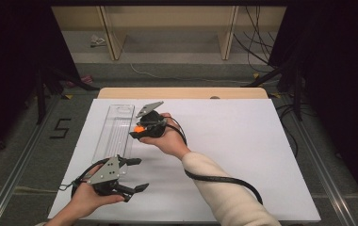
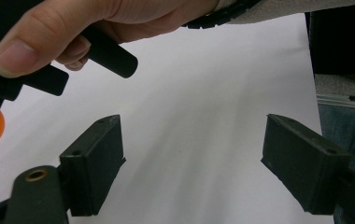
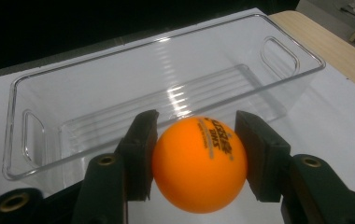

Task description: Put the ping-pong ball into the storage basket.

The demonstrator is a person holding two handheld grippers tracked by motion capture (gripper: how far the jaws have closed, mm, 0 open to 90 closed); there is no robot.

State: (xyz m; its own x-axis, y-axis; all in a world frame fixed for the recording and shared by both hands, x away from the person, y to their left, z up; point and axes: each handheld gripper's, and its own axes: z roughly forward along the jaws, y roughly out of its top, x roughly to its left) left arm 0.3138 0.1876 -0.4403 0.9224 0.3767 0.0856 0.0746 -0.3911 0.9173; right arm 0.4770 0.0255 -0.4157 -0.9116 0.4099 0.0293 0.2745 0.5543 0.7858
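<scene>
The right gripper (image 3: 199,158) is clamping an orange ball (image 3: 199,163) between its jaws, just beside the clear plastic bin (image 3: 35,79), whose long side is lying straight ahead of it (bin empty). The left gripper (image 1: 134,175) is waiting wide open, holding nothing.

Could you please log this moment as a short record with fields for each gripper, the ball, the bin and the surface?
right gripper: shut on the orange ball, beside the bin's long side
orange ball: clamped between both jaws, dark printed lettering on top
clear bin: long, transparent, ridged floor, a handle slot at each end, nothing inside
left gripper: jaws wide apart, holding nothing, near the bin's near end
white sheet: covers the table
</scene>
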